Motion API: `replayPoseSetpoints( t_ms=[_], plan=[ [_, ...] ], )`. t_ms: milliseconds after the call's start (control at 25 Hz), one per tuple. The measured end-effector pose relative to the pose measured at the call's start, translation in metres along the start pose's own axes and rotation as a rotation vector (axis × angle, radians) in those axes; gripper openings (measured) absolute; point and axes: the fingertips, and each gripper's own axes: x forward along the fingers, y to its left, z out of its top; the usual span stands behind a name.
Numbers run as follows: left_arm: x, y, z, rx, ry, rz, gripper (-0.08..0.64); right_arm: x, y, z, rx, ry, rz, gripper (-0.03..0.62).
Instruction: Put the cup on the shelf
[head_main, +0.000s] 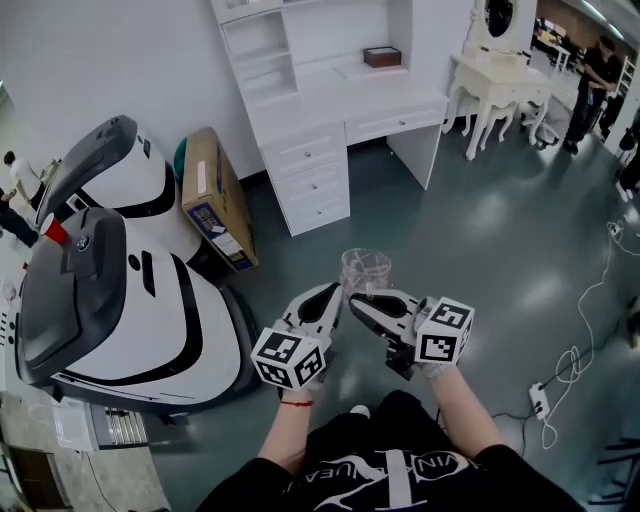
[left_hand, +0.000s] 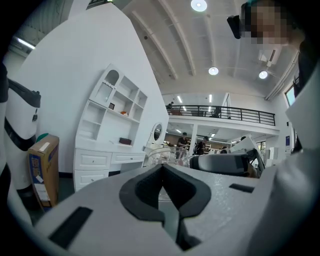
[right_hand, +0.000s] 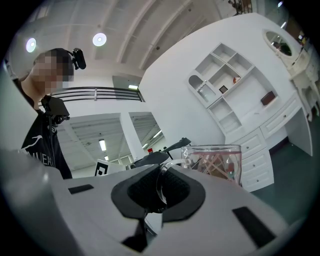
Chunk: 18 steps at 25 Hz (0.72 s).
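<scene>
A clear glass cup (head_main: 365, 270) with a handle hangs in the air above the grey floor, in front of the person. My right gripper (head_main: 358, 300) is shut on its handle; in the right gripper view the thin glass handle sits between the dark pads (right_hand: 172, 187) and the cup (right_hand: 215, 162) stands just beyond. My left gripper (head_main: 333, 292) is shut beside the cup with nothing between its jaws; the cup (left_hand: 165, 156) shows past its tips. The white shelf unit over a desk (head_main: 300, 60) stands against the far wall, well away from both grippers.
A large white and black machine (head_main: 120, 290) fills the left. A cardboard box (head_main: 215, 200) leans beside the desk drawers. A small brown box (head_main: 382, 57) sits on the desk. At the far right stand a white dressing table (head_main: 500, 80) and a person (head_main: 590, 85). Cables (head_main: 590, 330) lie on the floor.
</scene>
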Motion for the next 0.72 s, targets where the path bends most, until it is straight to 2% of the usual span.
replayPoseSetpoints(
  t_ms=[360, 720],
  plan=[
    [0.049, 0.030, 0.009, -0.010, 0.006, 0.005, 0.006, 0.014, -0.051, 0.022, 0.012, 0.009, 0.018, 0.012],
    [0.130, 0.086, 0.034, -0.009, 0.015, 0.045, 0.006, 0.044, -0.137, 0.069, 0.007, 0.030, 0.064, 0.012]
  ],
)
